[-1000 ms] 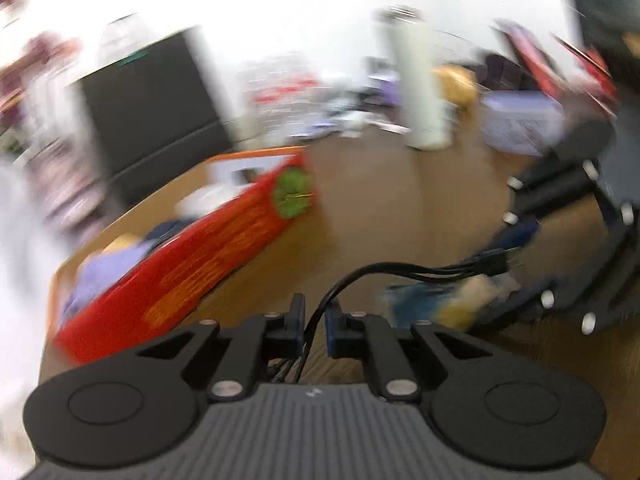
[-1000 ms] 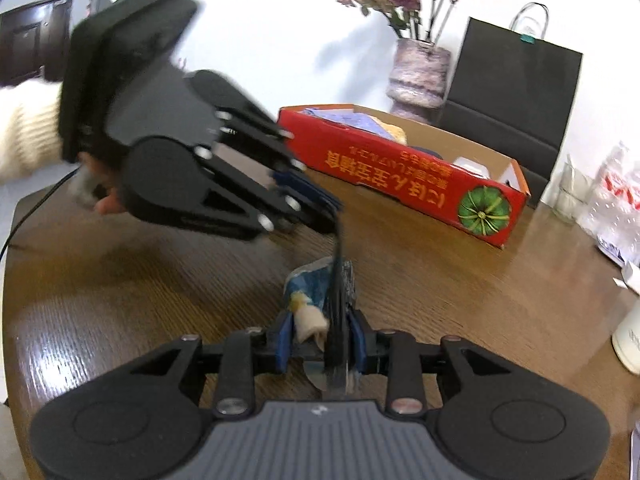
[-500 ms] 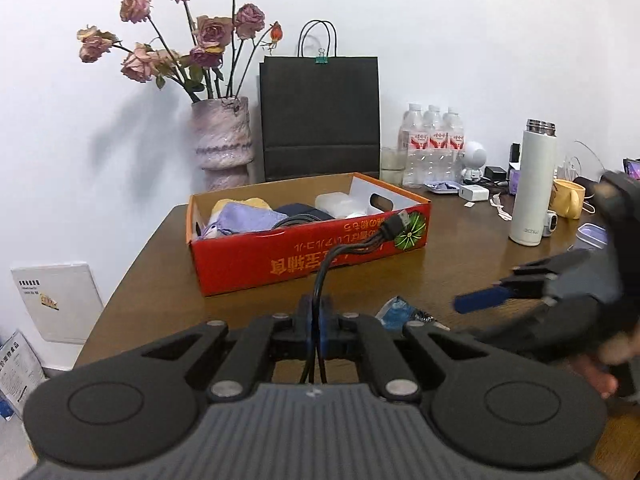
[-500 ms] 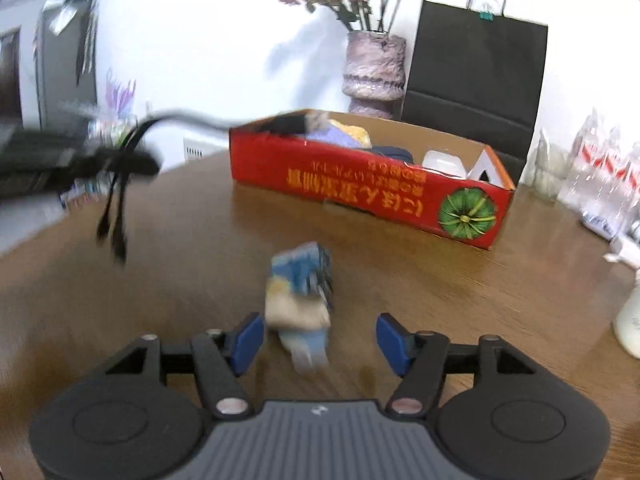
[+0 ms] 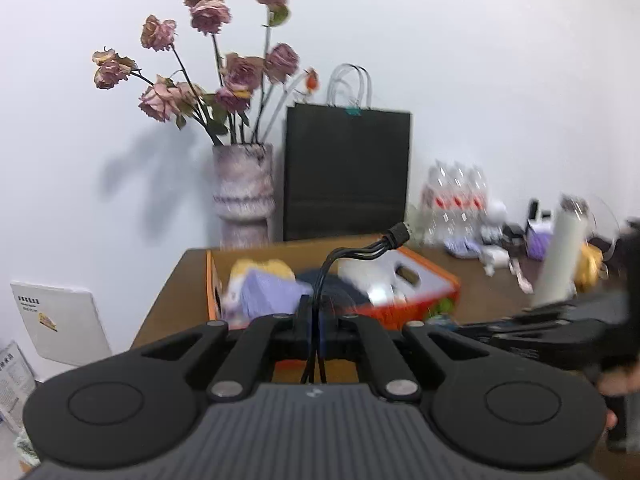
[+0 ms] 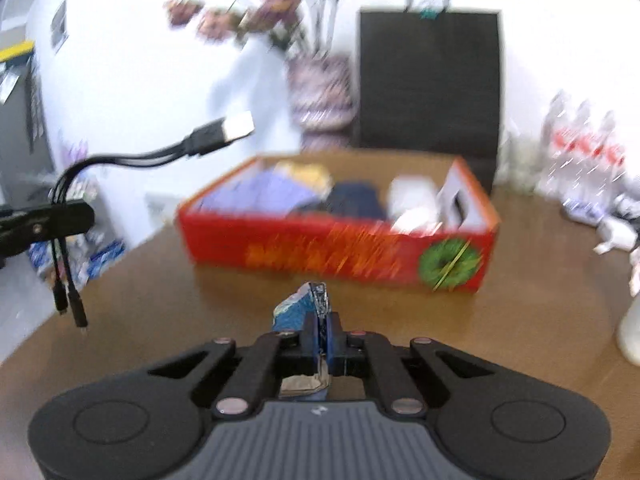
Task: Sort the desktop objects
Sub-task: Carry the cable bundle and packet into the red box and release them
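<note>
Two items are in your grasp: left hand-held gripper clamps the cable, right hand-held gripper pinches what looks like a wrapper. Both hang near the box, which already holds several things.

Black cable, blue wrapper, both pinched

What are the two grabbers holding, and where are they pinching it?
The left gripper pinches a black USB cable partway along its thin wires, plug sticking up. The right gripper pinches a blue snack wrapper near its lower end.
</note>
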`<state>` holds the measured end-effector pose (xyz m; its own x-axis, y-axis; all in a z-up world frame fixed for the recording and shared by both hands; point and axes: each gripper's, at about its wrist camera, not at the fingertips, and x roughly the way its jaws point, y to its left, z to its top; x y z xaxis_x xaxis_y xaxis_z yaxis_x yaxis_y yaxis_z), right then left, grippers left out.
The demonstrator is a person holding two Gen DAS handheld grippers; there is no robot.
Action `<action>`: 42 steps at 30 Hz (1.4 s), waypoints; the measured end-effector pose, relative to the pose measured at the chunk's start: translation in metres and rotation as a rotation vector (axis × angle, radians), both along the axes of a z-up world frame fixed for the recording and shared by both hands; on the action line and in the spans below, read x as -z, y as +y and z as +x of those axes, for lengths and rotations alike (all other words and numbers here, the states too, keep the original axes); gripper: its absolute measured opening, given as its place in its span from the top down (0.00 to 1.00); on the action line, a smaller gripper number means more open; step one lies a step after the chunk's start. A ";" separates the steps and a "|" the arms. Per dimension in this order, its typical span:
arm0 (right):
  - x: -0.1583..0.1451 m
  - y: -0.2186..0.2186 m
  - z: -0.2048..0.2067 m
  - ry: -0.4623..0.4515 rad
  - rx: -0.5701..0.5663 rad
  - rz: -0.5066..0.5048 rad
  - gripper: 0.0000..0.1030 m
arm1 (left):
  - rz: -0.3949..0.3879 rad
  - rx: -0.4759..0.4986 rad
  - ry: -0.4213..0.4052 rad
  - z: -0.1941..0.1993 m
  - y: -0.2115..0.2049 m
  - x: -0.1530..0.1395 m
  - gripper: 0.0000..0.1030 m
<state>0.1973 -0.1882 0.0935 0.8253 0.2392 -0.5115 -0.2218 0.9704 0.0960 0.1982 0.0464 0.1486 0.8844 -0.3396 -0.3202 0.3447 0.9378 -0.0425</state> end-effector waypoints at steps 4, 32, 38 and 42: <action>-0.031 -0.022 0.029 -0.056 0.045 0.010 0.97 | -0.079 -0.026 0.075 0.064 -0.006 -0.018 0.96; 0.001 -0.002 0.295 0.255 0.086 0.066 0.46 | -0.021 -0.046 0.376 0.217 -0.014 0.036 0.26; -0.027 -0.014 0.268 0.251 0.131 0.059 0.21 | -0.034 -0.185 0.432 0.210 -0.006 0.020 0.15; -0.041 -0.019 0.233 0.225 0.155 -0.013 0.17 | -0.018 -0.211 0.412 0.186 -0.008 0.012 0.06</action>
<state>0.4306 -0.2071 0.1345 0.7166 0.1111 -0.6886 -0.0450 0.9925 0.1133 0.3846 0.0383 0.1371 0.7352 -0.1747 -0.6550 0.0971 0.9834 -0.1532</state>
